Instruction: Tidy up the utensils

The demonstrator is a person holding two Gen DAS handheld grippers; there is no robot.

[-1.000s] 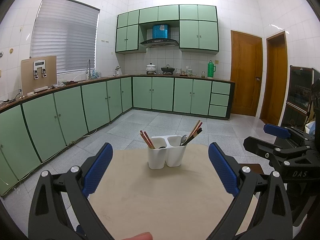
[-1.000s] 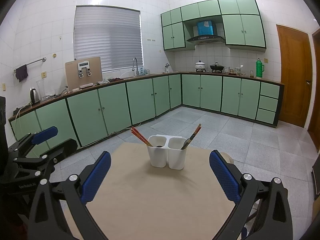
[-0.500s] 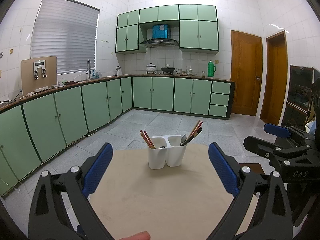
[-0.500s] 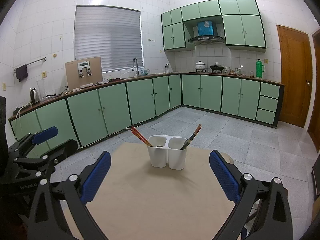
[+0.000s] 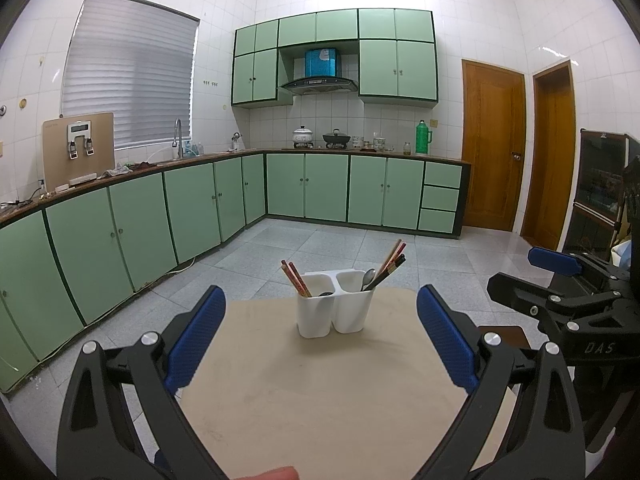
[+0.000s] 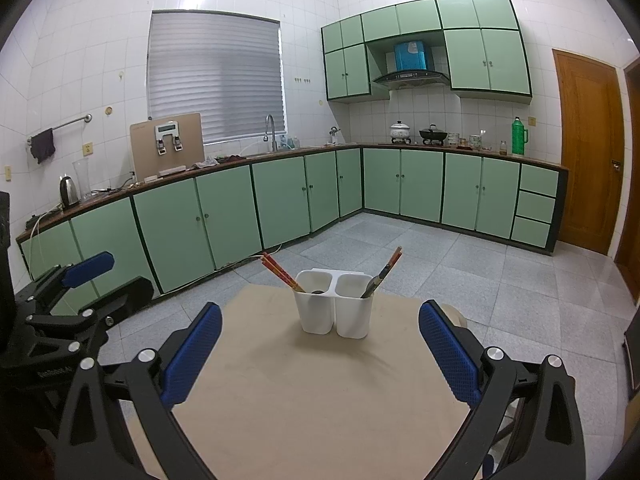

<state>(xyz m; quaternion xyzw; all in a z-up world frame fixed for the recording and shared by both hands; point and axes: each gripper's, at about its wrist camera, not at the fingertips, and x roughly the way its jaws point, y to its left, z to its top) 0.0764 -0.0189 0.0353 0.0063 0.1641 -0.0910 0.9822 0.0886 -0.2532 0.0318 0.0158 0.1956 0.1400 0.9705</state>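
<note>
A white two-compartment utensil holder [image 5: 334, 306] [image 6: 333, 304] stands at the far part of a beige table [image 5: 320, 384] [image 6: 312, 384]. Red chopsticks [image 5: 295, 278] [image 6: 282, 273] lean out of its left compartment. Chopsticks [image 5: 393, 258] [image 6: 387, 267] and a metal spoon [image 5: 368, 278] stand in the right one. My left gripper [image 5: 320, 336] is open and empty, short of the holder. My right gripper [image 6: 320, 350] is open and empty, also short of it. Each gripper shows at the side of the other's view, the right one [image 5: 560, 296] and the left one [image 6: 68, 300].
Green floor cabinets [image 5: 192, 208] run along the left and back walls under a worktop with a sink, pots and a green flask [image 5: 423, 137]. Two wooden doors [image 5: 494, 148] are at the right. Grey tile floor [image 5: 340, 248] lies beyond the table.
</note>
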